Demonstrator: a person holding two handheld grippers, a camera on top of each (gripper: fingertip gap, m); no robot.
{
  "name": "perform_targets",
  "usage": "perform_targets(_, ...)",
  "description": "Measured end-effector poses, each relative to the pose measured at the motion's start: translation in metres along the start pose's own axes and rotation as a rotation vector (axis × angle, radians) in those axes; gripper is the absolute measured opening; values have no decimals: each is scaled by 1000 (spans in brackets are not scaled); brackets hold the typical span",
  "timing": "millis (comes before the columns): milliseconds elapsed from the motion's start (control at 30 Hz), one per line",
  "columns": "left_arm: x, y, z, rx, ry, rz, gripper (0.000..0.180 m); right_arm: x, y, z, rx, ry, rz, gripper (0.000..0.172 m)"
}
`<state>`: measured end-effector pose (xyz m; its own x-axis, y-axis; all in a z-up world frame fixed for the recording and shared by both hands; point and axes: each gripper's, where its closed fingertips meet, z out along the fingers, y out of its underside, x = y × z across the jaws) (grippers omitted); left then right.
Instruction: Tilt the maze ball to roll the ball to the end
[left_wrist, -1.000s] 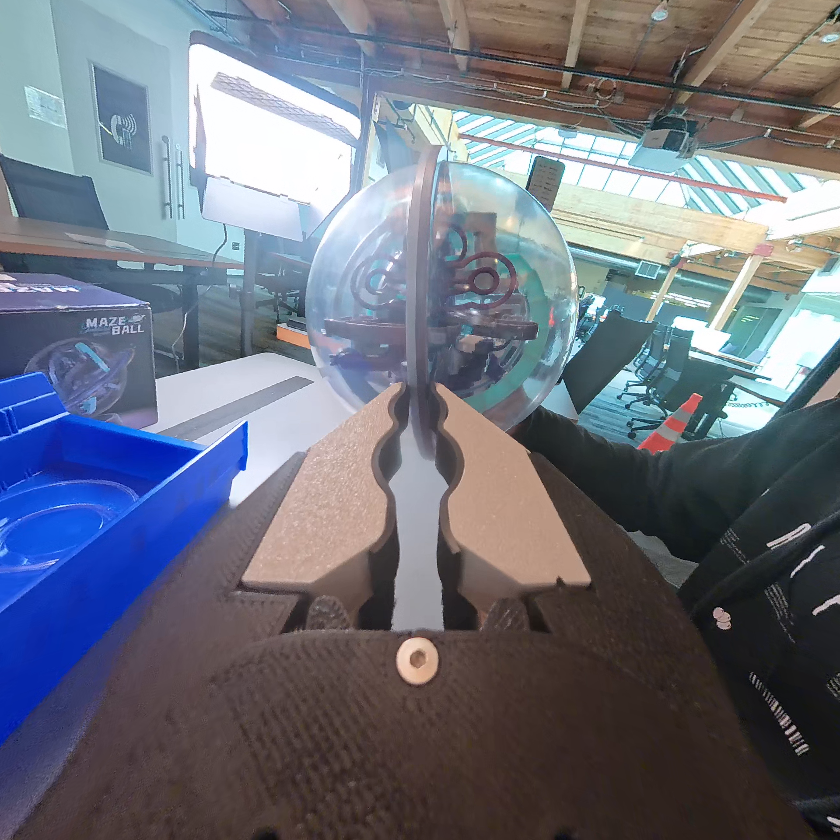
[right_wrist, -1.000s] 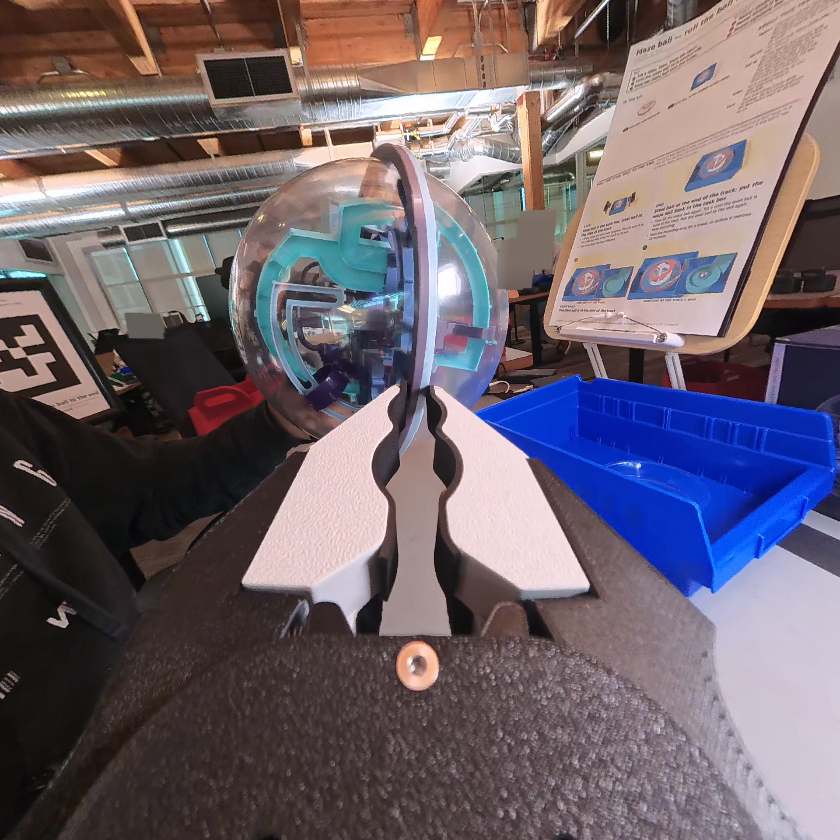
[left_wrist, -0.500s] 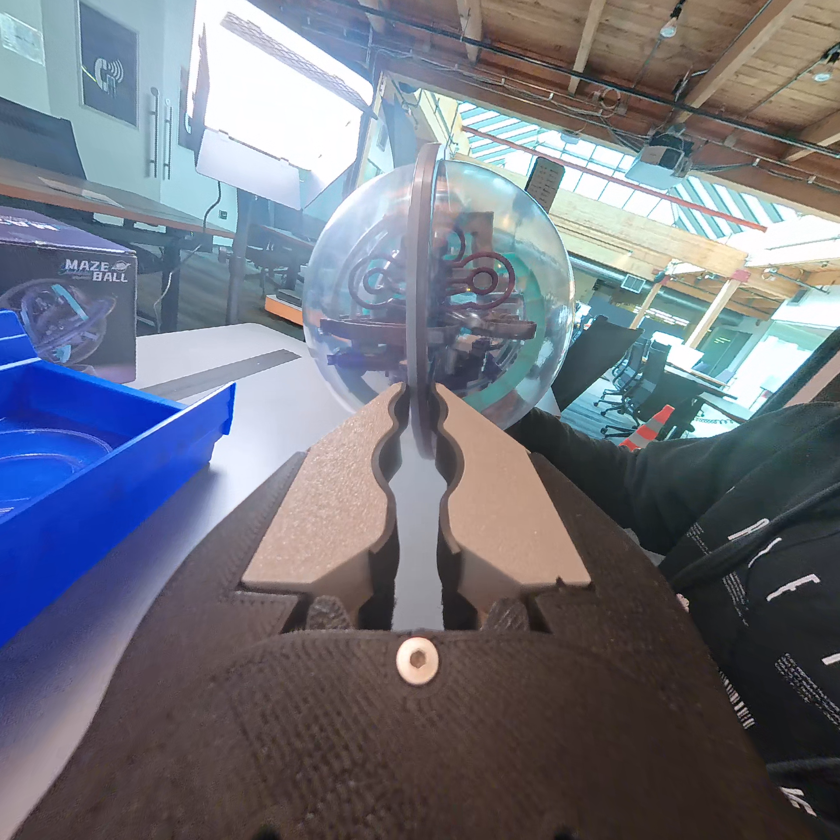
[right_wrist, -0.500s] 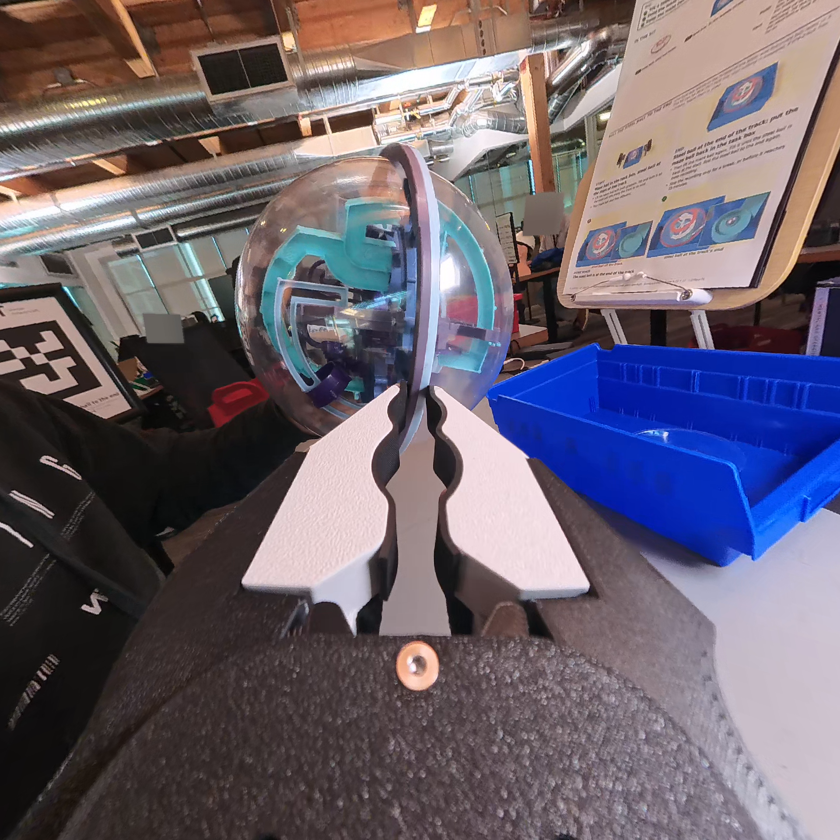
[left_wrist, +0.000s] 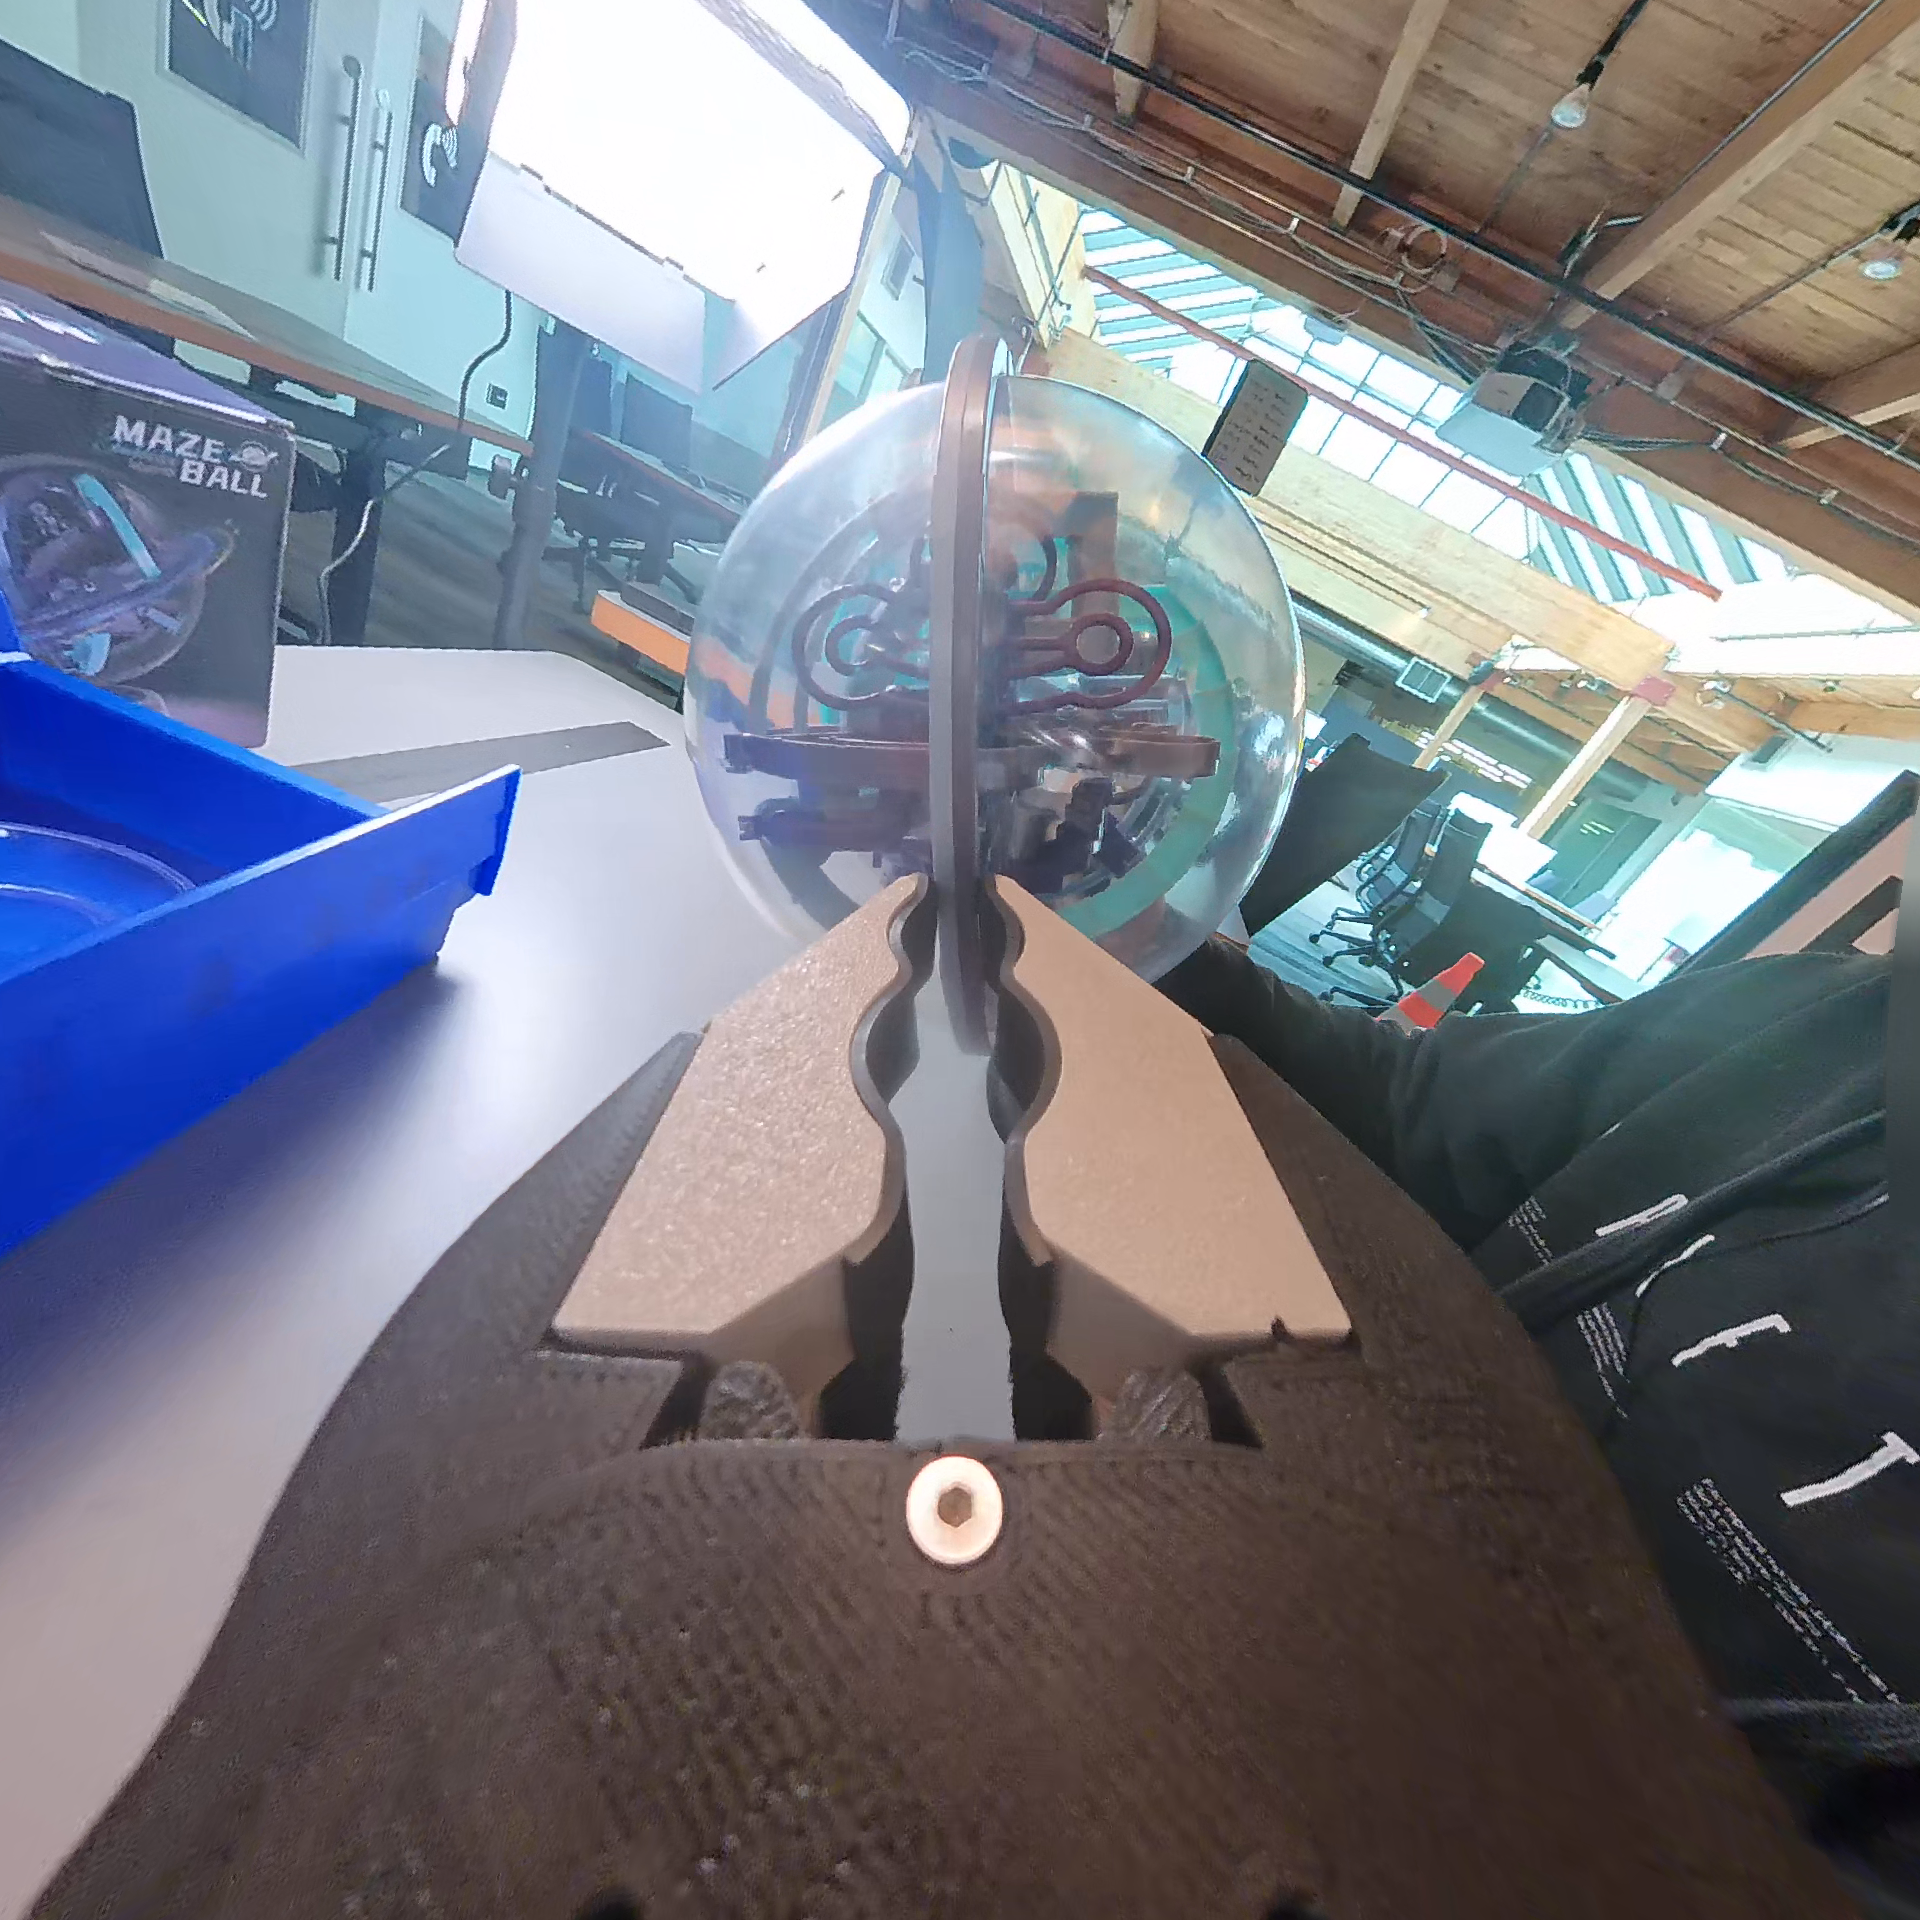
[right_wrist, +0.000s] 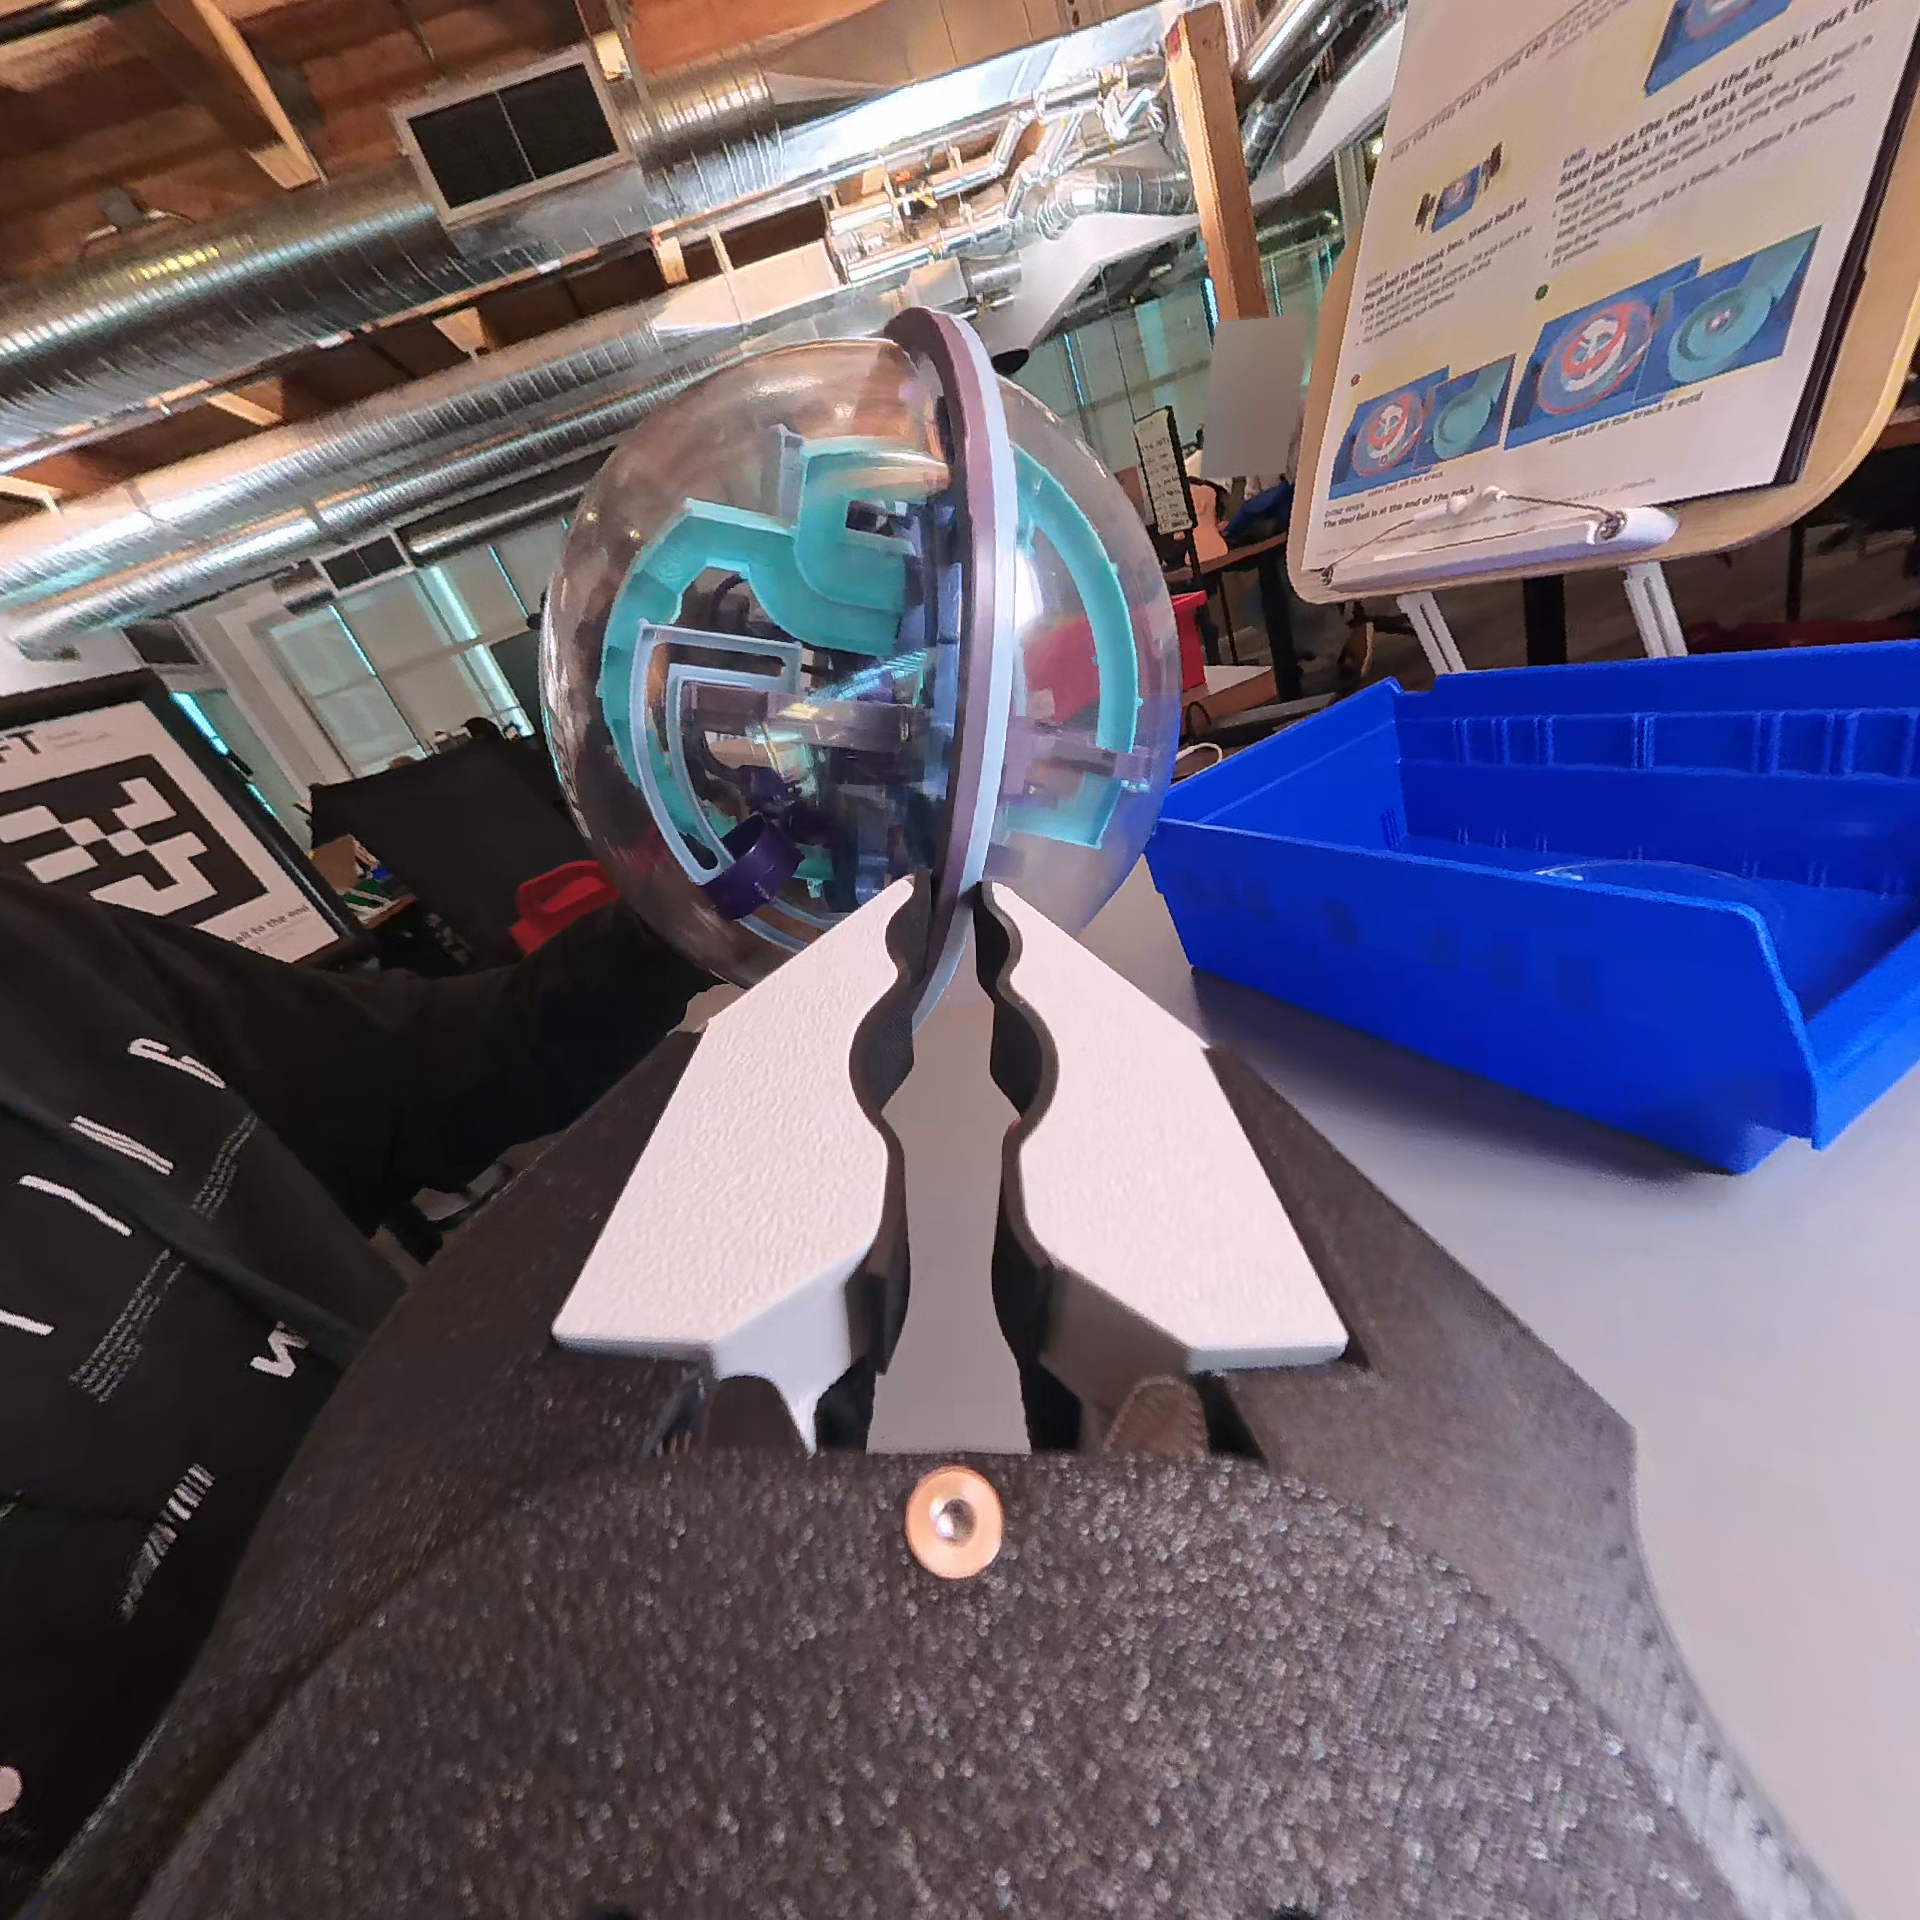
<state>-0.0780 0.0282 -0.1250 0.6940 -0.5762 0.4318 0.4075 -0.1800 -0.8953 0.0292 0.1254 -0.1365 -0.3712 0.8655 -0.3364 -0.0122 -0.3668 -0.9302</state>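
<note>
maze ball (left_wrist: 992, 665) above table (left_wrist: 582, 935), bin (left_wrist: 208, 935) beside

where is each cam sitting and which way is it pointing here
Left wrist view: on the left gripper, looking along its fingers at the maze ball; a black sleeve shows right.
Right wrist view: on the right gripper, facing the ball from the opposite side; sleeve left.
Shared: ball, blue bin, table.

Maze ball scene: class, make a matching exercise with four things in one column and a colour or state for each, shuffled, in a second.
Things:
1. maze ball
2. bin
3. traffic cone
4. left gripper

Colour or state:
A. blue, on the table
B. shut on the ball's flat rim
C. clear shell, teal tracks inside
D. orange, far off on the floor

Pairs: 1-C, 2-A, 3-D, 4-B
</note>
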Motion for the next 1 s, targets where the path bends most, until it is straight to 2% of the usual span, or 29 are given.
perform_targets(367,-7,21,0,-22,-5,-114,6,6,15,-5,-37,29,64,5)
perform_targets(667,-18,44,-2,-32,-19,-284,6,15,40,-9,-99,60,171,5)
perform_targets(1000,-33,78,-3,-150,-68,-464,6,25,73,-18,-172,82,369,5)
